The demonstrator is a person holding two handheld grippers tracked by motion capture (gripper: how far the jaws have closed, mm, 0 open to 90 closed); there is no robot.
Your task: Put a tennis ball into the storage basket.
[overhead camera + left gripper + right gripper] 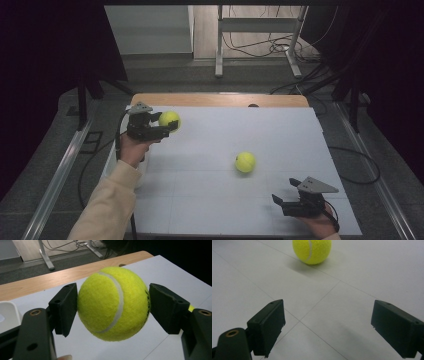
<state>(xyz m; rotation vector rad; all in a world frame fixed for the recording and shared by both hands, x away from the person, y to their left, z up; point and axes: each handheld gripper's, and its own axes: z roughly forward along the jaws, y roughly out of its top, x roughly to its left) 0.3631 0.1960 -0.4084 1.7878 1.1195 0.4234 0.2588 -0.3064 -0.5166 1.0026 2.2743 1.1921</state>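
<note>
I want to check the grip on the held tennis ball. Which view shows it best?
The left gripper view: the held ball sits close up between the left gripper pads, off the table. The high view shows it small, at the gripper's tip. The right gripper view shows the other ball on the table.

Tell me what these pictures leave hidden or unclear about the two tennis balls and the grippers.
- Left gripper view: dark print on the held yellow felt tennis ball is half covered by one jaw of the left gripper, so it is unreadable.
- Right gripper view: the top of the second yellow tennis ball is cut off by the frame edge.
- High view: the open jaws of the right gripper are dark and small; their pads cannot be made out.
</note>
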